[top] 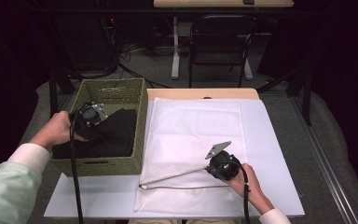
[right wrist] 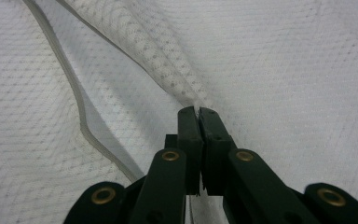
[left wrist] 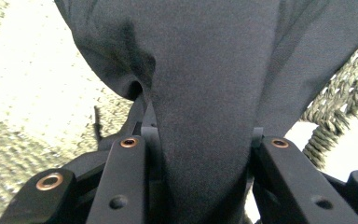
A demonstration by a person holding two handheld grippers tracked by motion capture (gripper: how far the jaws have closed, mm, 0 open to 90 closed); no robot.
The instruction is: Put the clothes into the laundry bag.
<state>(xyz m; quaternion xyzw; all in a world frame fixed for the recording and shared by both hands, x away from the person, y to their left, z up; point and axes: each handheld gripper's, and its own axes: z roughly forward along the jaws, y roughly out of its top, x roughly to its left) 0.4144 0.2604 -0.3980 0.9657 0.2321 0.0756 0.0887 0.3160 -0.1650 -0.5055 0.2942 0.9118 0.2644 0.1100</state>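
Note:
A black cloth lies bunched in an olive woven basket at the table's left. My left gripper reaches into the basket and is shut on a thick fold of that cloth, which hangs over and between the jaws. A white mesh bag lies flat on the table beside the basket. My right gripper is shut on the upper edge of the bag's mouth and holds it raised. The mesh runs up in a taut ridge from the closed jaw tips.
The basket's woven wall is close on the right of the left gripper. The bag's zip edge curves along the table. The white tabletop ends just right of the bag. A black chair stands beyond the table.

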